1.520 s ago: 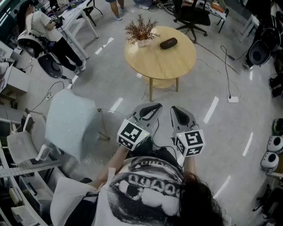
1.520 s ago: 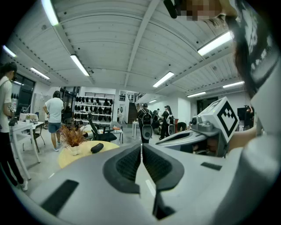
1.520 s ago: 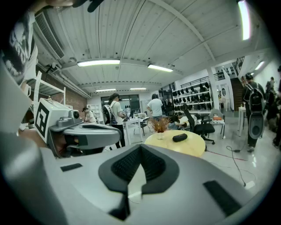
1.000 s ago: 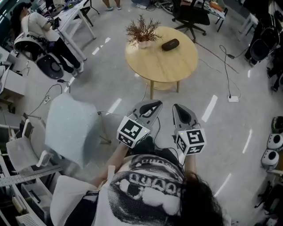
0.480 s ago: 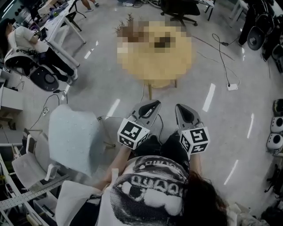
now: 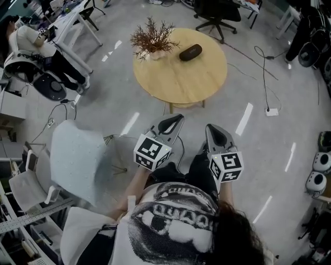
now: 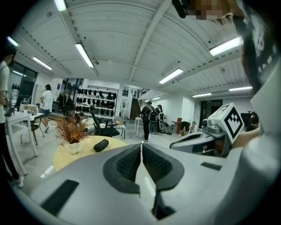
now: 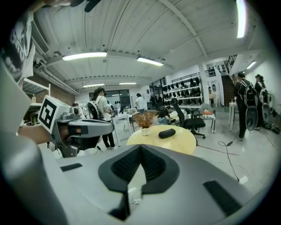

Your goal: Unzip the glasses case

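Note:
A black glasses case (image 6: 190, 52) lies on a round wooden table (image 6: 181, 77), beside a potted dry plant (image 6: 151, 42). It also shows small and far off as the case (image 7: 101, 145) in the left gripper view and the case (image 8: 167, 133) in the right gripper view. My left gripper (image 6: 177, 119) and right gripper (image 6: 211, 128) are held side by side in front of the person's body, well short of the table. Both are shut with nothing between their pads. The left gripper (image 7: 141, 143) and right gripper (image 8: 140, 146) point toward the table.
A pale blue chair (image 6: 77, 155) stands to my left. A black office chair (image 6: 217, 13) sits behind the table. A cable and plug (image 6: 269, 111) lie on the floor at right. A person (image 6: 31, 41) sits at a desk at far left.
Both grippers and the person have moved forward toward the round table, which now sits nearer and lower in the head view. The jaws stayed shut.

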